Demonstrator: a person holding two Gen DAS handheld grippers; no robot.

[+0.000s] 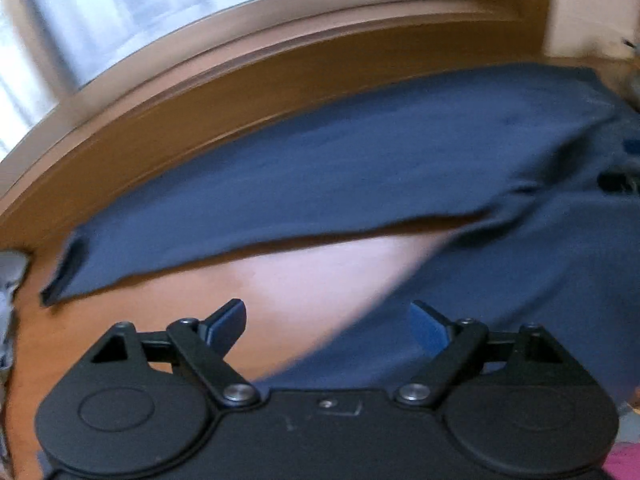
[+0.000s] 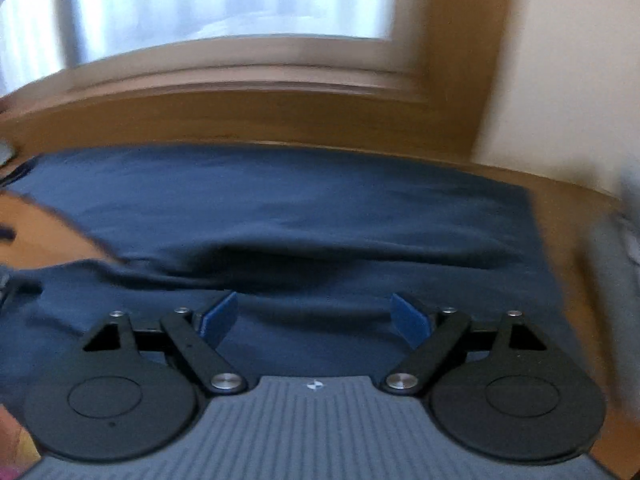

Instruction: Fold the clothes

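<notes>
Wooden table [image 1: 304, 280], navy garment [image 2: 280, 208] beyond parted jaws

- one navy garment [image 2: 304, 208] is lying on one wooden table [image 1: 312, 276]
- two grippers are showing: left gripper [image 1: 329, 326], right gripper [image 2: 314, 318]
- one window [image 2: 224, 0] is showing behind

The left hand-held gripper [image 1: 326, 322] hangs over the wooden bench [image 1: 280, 292] with its jaws spread wide, blue pads facing inward and nothing between them. A dark blue garment [image 1: 360, 168] lies spread across the bench ahead, one sleeve-like part reaching toward the left edge, another part running down to the right, under the right finger. Bare bench shows between these two parts. Behind the garment runs a wooden ledge [image 1: 200, 100] below a bright window [image 1: 160, 12]. The picture is motion-blurred.
</notes>
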